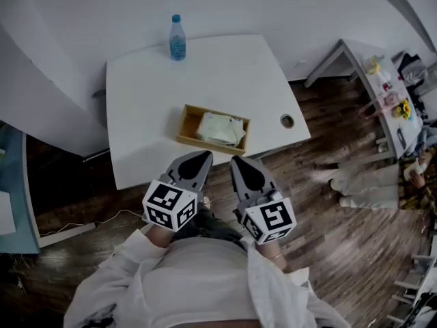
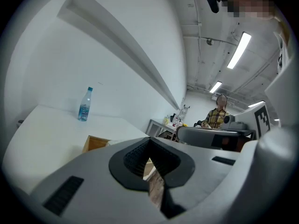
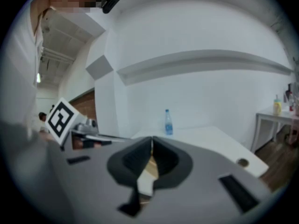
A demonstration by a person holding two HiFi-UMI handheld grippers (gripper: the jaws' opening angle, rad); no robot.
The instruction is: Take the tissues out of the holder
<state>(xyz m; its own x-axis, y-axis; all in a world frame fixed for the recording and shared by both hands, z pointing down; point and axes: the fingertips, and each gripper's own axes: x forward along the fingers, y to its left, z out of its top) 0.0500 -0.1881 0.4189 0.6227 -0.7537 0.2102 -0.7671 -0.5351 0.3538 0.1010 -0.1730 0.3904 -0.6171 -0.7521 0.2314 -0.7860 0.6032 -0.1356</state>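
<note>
**While the tissues lay in their holder, both grippers hung shut and empty**

As I stood watching, the person held the two grippers side by side over the near edge of the white table, both pointing across it towards the holder. The left gripper had its jaws clenched, the dark pads meeting at the tip with nothing between them. The right gripper was pressed shut in the same way and carried nothing either. Neither tip touched the holder; both stopped just short of its near wall.

That holder was a shallow, open wooden tray, lying flat near the front of the table and turned a little askew. The tissues sat inside it as a pale, rumpled wad, filling the right-hand part of the tray, while the left part showed bare wood.

At the far edge of the table a clear water bottle with a blue cap stood upright, well apart from the tray. A round cable hole was set into the tabletop near its right corner. Further right, across the dark plank floor, a second white table bore small cluttered items, and another person in a checked shirt sat beside it.
</note>
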